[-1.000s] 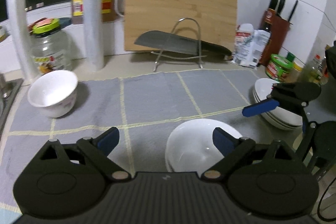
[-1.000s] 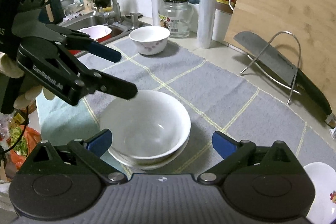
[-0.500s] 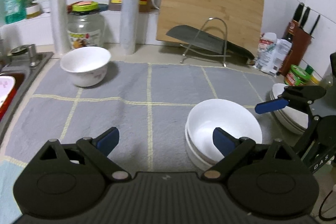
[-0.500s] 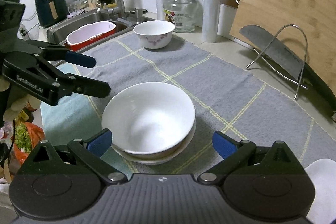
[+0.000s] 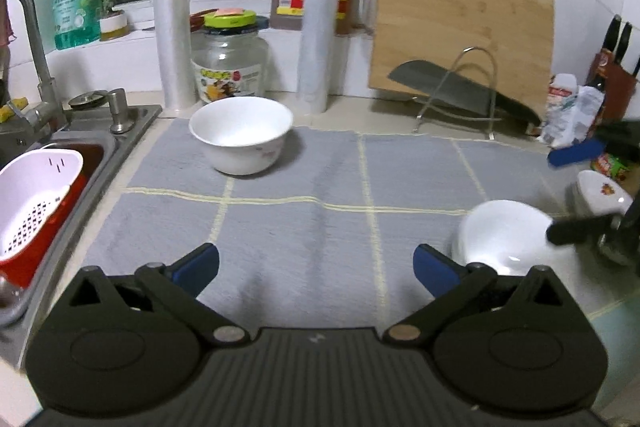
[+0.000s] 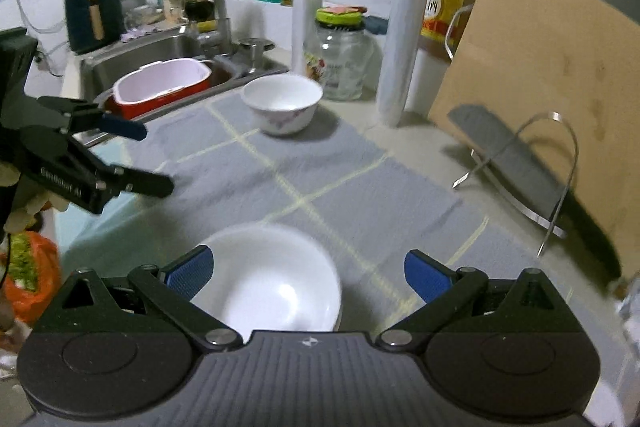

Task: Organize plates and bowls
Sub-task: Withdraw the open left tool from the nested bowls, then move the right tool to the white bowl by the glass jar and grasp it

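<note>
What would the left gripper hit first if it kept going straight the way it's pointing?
Probably bare grey mat: the left gripper, jaws opening with nothing between them, angles down at it. The floral bowl sits farther along, slightly left; depth is hard to judge.

Grey mat [image 5: 304, 227] with pale yellow grid lines. White bowl [image 5: 241, 139], faint pink floral print. Plain white stacked bowls [image 6: 272, 283]. Black hand-held grippers, blue pads [image 6: 188, 271]. Red-and-white basket [image 5: 32, 211] in sink.
</note>
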Motion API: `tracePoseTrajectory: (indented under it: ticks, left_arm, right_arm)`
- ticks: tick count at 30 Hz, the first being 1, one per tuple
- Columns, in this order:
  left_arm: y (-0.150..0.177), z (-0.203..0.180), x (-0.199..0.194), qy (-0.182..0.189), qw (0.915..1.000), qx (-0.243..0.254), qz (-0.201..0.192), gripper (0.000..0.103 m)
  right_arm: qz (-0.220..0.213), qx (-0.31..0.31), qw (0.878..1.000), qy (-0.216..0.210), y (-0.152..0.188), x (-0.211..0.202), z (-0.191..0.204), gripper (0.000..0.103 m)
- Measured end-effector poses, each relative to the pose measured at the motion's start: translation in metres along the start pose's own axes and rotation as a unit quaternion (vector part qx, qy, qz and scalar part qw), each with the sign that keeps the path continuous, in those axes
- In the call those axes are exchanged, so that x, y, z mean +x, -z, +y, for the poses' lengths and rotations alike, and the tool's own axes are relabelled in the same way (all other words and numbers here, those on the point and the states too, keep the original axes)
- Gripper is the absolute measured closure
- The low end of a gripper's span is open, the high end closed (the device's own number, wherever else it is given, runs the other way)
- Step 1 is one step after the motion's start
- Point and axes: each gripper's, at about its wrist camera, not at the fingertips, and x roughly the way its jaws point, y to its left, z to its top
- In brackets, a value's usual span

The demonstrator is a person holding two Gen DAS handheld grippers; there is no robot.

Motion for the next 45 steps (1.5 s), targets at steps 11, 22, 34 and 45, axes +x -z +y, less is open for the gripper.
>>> tracePoseTrajectory:
  ticks: [11,22,34,45]
  left_arm:
    - [-0.019,0.050,0.085,-0.010,0.9972,0.061,0.041,0.001]
    - [-0.029,0.061,0.129,0.032,0.9946,0.088,0.044,0.000]
    - [-0.019,0.064,0.126,0.044,0.9942,0.098,0.005,0.000]
    - [-0.039,0.067,0.127,0.015,0.9943,0.102,-0.028,0.001]
  right_arm:
    - [0.039,0.005,0.998,0.050,-0.064,0.066,0.017,0.000]
    - [0.067,0.025,0.996,0.059,-0.092,0.106,0.024,0.000]
    - [0.077,0.024,0.996,0.036,-0.119,0.138,0.027,0.000]
    - [0.056,0.024,0.997,-0.039,-0.144,0.169,0.018,0.000]
